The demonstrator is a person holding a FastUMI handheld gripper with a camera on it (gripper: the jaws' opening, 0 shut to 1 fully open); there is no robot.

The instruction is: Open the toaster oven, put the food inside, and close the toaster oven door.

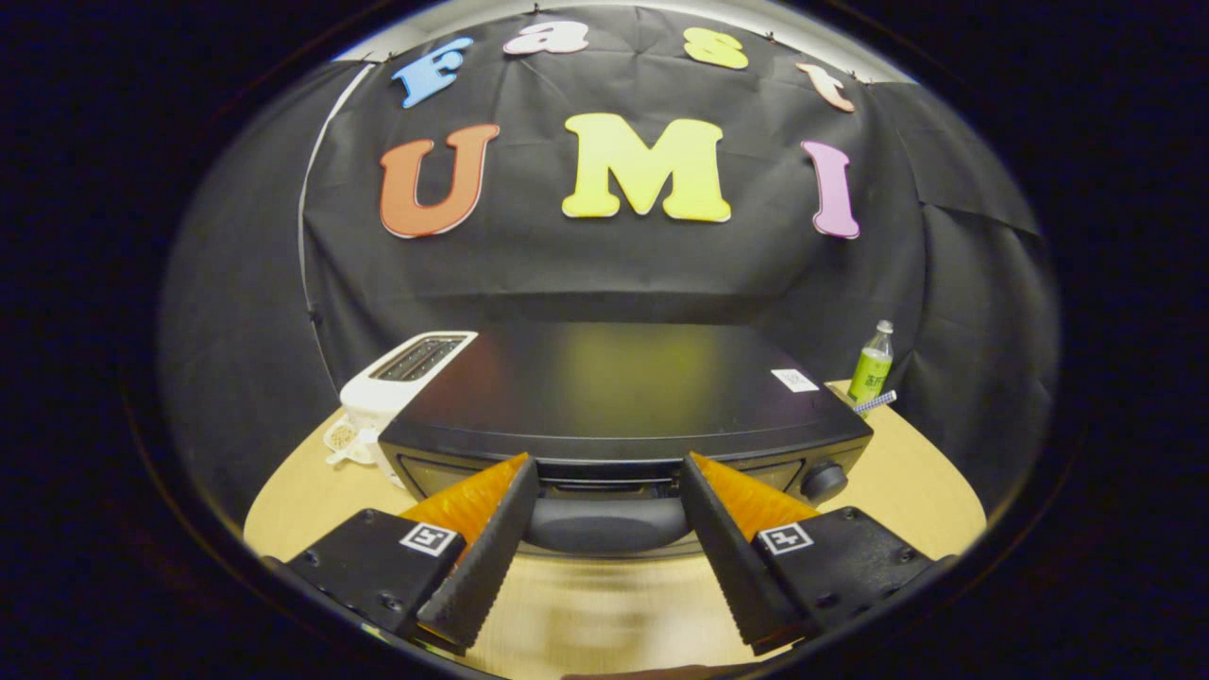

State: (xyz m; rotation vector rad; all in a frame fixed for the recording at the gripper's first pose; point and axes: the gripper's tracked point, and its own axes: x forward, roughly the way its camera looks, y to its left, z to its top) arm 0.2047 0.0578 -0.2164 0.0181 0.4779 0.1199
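The gripper (609,472) is seen spread wide, its two fingers parted and nothing clasped between them; the fingertips are held at the front top edge of the black, box-shaped toaster oven (623,392), one to each side of the oven's dark, rounded door handle (604,524); the handle lies between the fingers, and whether either finger touches it or the oven cannot be told. The oven's door is seen closed, with the handle up near its top edge; a round black knob (824,482) is set at the oven's front, just to the right of the right finger; a small white label (794,380) is stuck on the oven's flat top, toward its right rear corner. The oven is carried by a light wooden surface (907,491), which is also seen below the fingers. To the left of the oven, just beside it, a white slot toaster (401,378) is placed; beyond the oven's right rear corner a green-labelled plastic bottle (871,366) is stood upright, with a small striped stick-like object (876,402) lying at its base; what that object is cannot be told.
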